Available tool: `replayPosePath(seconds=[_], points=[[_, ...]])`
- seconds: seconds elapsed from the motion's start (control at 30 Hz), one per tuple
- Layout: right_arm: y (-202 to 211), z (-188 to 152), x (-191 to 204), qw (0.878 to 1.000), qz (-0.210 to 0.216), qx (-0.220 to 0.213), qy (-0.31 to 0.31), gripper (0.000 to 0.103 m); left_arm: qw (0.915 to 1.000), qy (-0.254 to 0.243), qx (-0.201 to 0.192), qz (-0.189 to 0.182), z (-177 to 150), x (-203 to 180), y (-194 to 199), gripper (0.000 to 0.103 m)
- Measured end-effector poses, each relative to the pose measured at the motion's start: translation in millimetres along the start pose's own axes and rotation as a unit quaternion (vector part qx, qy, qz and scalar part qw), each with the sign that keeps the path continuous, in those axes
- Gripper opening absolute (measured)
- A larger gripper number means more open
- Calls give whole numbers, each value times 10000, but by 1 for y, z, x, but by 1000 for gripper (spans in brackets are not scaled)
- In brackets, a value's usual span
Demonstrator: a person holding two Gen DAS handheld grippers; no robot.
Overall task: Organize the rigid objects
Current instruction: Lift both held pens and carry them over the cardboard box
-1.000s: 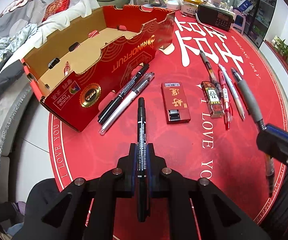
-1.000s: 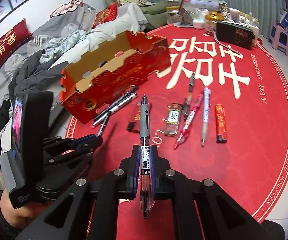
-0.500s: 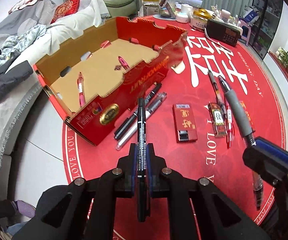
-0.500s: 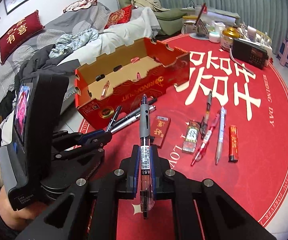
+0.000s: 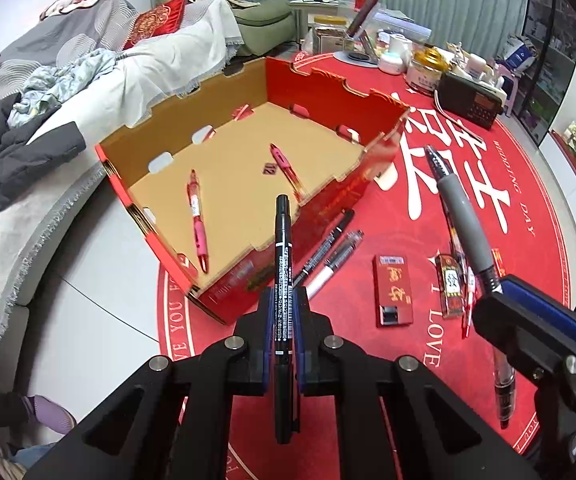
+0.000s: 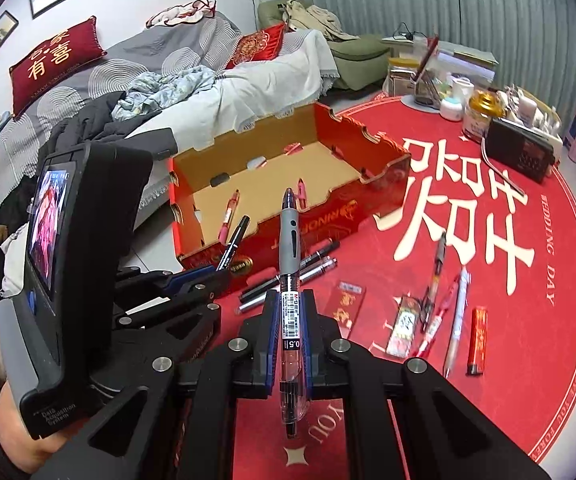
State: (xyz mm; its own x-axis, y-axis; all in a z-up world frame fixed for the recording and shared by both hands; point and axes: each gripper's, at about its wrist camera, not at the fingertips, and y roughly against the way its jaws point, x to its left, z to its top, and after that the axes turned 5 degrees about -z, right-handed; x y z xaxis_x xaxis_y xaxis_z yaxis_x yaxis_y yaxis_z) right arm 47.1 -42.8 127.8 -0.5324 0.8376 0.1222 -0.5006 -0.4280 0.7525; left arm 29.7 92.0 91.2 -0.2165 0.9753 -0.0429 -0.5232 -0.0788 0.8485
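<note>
Fingers of the left gripper (image 5: 282, 322) pinch a black marker (image 5: 282, 264) above the box (image 5: 351, 104) front wall — the right gripper (image 6: 291, 320) clamps a grey pen (image 6: 289, 240) nearby, over the mat (image 6: 527, 320).

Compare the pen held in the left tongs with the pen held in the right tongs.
The black marker in the left tongs is all black with white print and a slim capped end; the gel pen in the right tongs has a grey rubber grip and a clear barrel with a 0.5 label. The marker looks slimmer, the gel pen thicker at the grip. Both are clamped lengthwise, pointing toward the red cardboard box.
</note>
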Motion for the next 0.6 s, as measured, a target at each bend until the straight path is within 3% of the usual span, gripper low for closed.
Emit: replayPosePath(seconds=[0.6], points=[[-18,40,6,9999,-22,-146,27,11,9994,310,-108,137,34,31,-4,9]])
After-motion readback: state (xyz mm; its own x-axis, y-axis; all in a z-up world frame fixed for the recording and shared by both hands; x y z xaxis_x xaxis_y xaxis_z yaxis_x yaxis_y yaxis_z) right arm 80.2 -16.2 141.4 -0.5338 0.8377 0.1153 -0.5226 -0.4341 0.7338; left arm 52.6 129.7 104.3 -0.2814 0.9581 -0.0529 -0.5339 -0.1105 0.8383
